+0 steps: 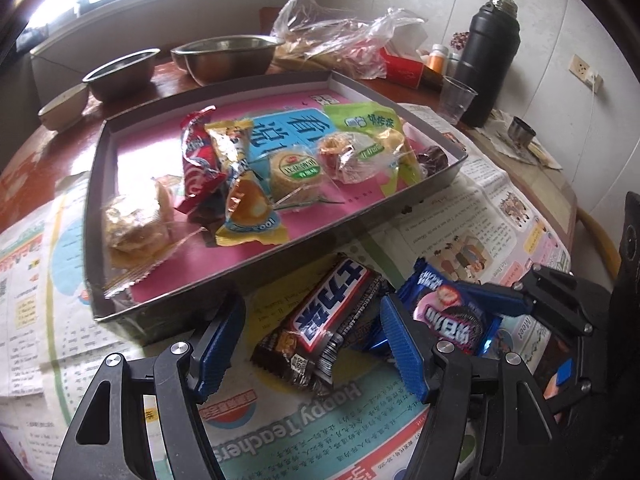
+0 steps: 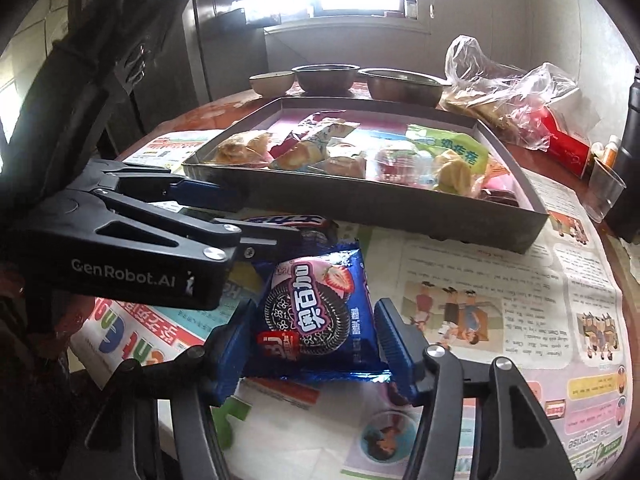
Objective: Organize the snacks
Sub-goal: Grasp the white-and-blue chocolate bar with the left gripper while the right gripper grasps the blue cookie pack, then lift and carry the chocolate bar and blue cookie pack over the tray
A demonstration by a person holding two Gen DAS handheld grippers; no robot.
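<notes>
A dark chocolate bar wrapper [image 1: 325, 326] lies on the newspaper between the fingers of my open left gripper [image 1: 310, 350]; whether the fingers touch it I cannot tell. A blue Oreo packet [image 2: 316, 316] lies beside it between the fingers of my right gripper [image 2: 310, 344]; the pads [image 2: 394, 350] sit close to its sides, and contact is unclear. The packet also shows in the left wrist view [image 1: 450, 314]. The left gripper shows at the left of the right wrist view [image 2: 256, 216]. Behind them, a grey tray [image 1: 93, 208] holds several wrapped snacks [image 1: 298, 174].
Metal bowls [image 1: 230, 58] and a ceramic bowl [image 1: 64, 106] stand behind the tray. Clear plastic bags [image 1: 340, 40], a red box [image 1: 404, 70], a plastic cup [image 1: 456, 98] and a black thermos [image 1: 488, 60] are at the back right. Newspaper [image 1: 320, 436] covers the table.
</notes>
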